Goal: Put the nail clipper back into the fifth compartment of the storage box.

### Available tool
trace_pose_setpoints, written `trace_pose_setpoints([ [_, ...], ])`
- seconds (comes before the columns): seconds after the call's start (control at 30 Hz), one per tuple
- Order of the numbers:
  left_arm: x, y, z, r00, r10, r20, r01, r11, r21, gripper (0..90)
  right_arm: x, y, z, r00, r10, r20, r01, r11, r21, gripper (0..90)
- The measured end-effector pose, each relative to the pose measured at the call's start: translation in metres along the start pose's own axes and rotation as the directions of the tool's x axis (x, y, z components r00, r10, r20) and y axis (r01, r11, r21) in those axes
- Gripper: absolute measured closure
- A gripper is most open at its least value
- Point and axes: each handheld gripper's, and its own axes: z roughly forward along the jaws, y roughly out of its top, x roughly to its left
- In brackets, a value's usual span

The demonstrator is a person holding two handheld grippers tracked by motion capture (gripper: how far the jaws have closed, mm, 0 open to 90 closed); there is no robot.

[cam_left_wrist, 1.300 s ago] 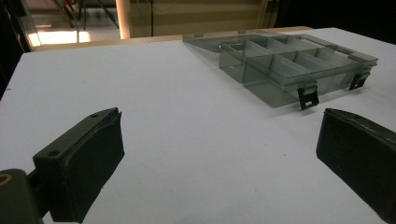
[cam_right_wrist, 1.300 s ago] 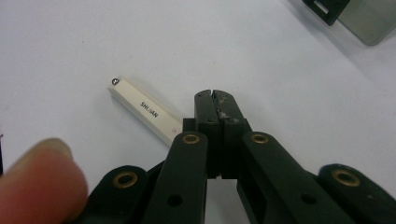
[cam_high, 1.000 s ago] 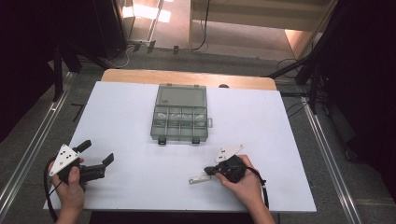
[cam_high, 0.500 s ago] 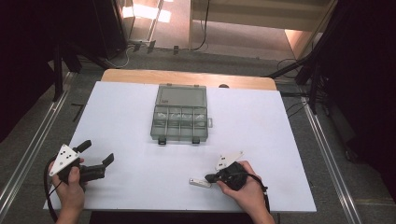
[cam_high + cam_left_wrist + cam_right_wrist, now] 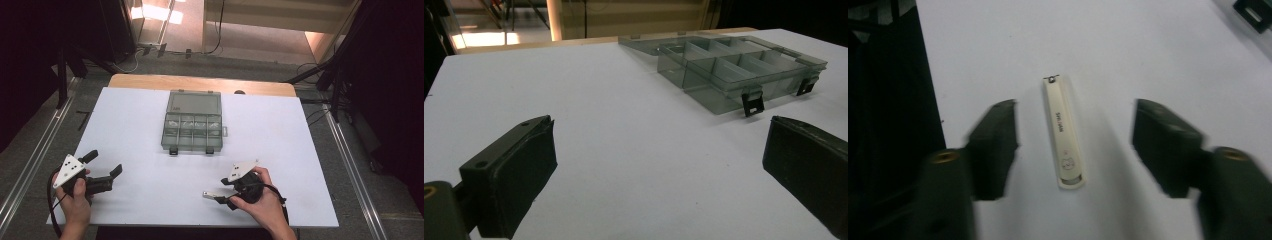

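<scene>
A cream nail clipper (image 5: 1064, 132) lies flat on the white table, near the front edge (image 5: 211, 195). My right gripper (image 5: 1075, 109) is open, with one jaw on each side of the clipper and neither touching it; in the high view the right gripper (image 5: 226, 193) sits low at the clipper's right end. My left gripper (image 5: 105, 162) is held at the front left, open with nothing between its jaws (image 5: 661, 130). A smoky clear compartment box (image 5: 192, 127) stands in the middle of the table with its lid folded back; it is also ahead and to the right (image 5: 734, 65).
The white table top (image 5: 280, 135) rests on a wooden board that shows at the far edge (image 5: 200, 82). Dark stands and cables (image 5: 330, 75) surround the table. Metal rails (image 5: 30, 165) run along both sides on the floor.
My right gripper has shifted slightly toward the front edge and settled around the nail clipper. The left gripper and the box have stayed where they were.
</scene>
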Motion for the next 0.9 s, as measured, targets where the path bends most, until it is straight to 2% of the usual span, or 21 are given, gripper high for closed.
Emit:
trace_pose_setpoints([
  [0.03,0.000,0.000,0.000,1.0000,-0.001,0.000,0.001,1.0000,0.000,0.4,0.002,0.001,0.000,1.0000,-0.009,0.000,0.009,1.000,0.002,16.2],
  [0.07,0.000,0.000,0.000,1.0000,0.000,0.000,0.000,1.0000,0.001,0.4,0.003,0.003,0.001,0.9999,-0.011,-0.005,0.011,1.000,-0.003,12.7],
  [0.1,0.000,0.000,0.000,1.0000,0.000,0.000,0.000,1.0000,0.001,0.4,0.004,0.004,0.001,1.0000,-0.009,0.004,0.009,1.000,-0.002,11.5],
  [0.17,0.000,0.000,0.000,1.0000,0.000,0.001,0.000,1.0000,0.001,0.4,0.008,0.007,0.003,0.9989,-0.010,0.046,0.010,1.000,0.009,0.0],
  [0.23,0.000,0.000,0.001,1.0000,-0.001,0.001,0.001,1.0000,0.002,0.4,0.011,0.009,0.004,0.9972,-0.013,0.073,0.013,1.000,0.011,0.0],
  [0.4,-0.001,0.000,0.001,1.0000,0.002,-0.001,-0.002,1.0000,0.004,0.4,0.016,0.014,0.012,0.9977,-0.039,0.055,0.037,0.998,0.045,0.9],
  [0.47,0.000,0.000,0.001,1.0000,0.001,0.000,-0.001,1.0000,0.005,0.4,0.019,0.015,0.015,0.9968,-0.044,0.067,0.040,0.997,0.058,15.2],
  [0.57,-0.001,0.000,0.001,1.0000,0.001,0.001,-0.001,1.0000,0.005,0.4,0.020,0.017,0.020,0.9954,-0.051,0.081,0.046,0.997,0.069,27.5],
  [0.63,0.000,0.000,0.001,1.0000,0.001,0.001,-0.001,1.0000,0.005,0.4,0.021,0.018,0.021,0.9944,-0.055,0.090,0.049,0.996,0.073,43.0],
  [0.77,-0.001,0.000,0.001,1.0000,0.000,0.002,0.000,1.0000,0.004,0.4,0.020,0.021,0.025,0.9960,-0.063,0.063,0.057,0.995,0.085,57.7],
  [0.9,-0.001,0.000,0.001,1.0000,0.002,0.001,-0.002,1.0000,0.006,0.4,0.020,0.023,0.030,0.9968,-0.062,0.051,0.056,0.993,0.106,61.2],
])
